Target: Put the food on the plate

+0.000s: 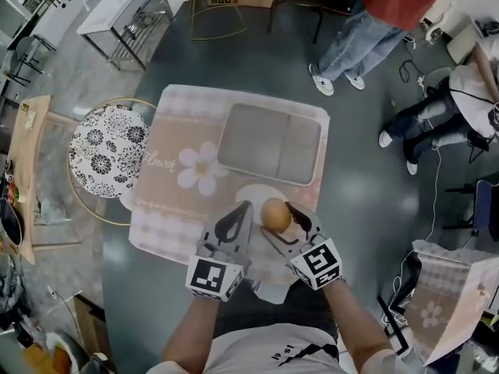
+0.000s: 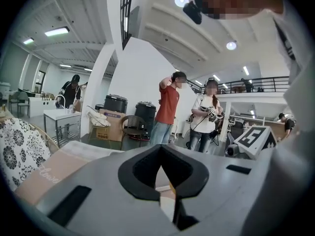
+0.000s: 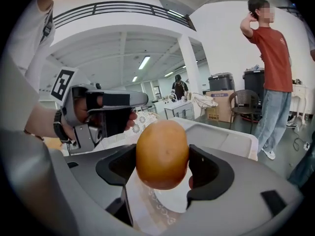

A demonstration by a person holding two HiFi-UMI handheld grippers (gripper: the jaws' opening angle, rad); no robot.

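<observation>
Gripping the potato [image 3: 162,154] with your right gripper [image 3: 162,167], long axis upright between the jaws, above the plate [image 1: 251,196] at the tray's [image 1: 269,142] 6 o'clock. Your left gripper [image 2: 166,195] is closed and empty.

We get even indoor light from ceiling strip lights [image 2: 56,31] and round lamps [image 2: 181,0]. Our head view is dimmer and greyish, with soft shadows on the table [image 1: 140,287]. Both gripper views bend strongly toward the rim, with black corners. The brown food [image 3: 162,154] looks sharp, with a dull sheen.
</observation>
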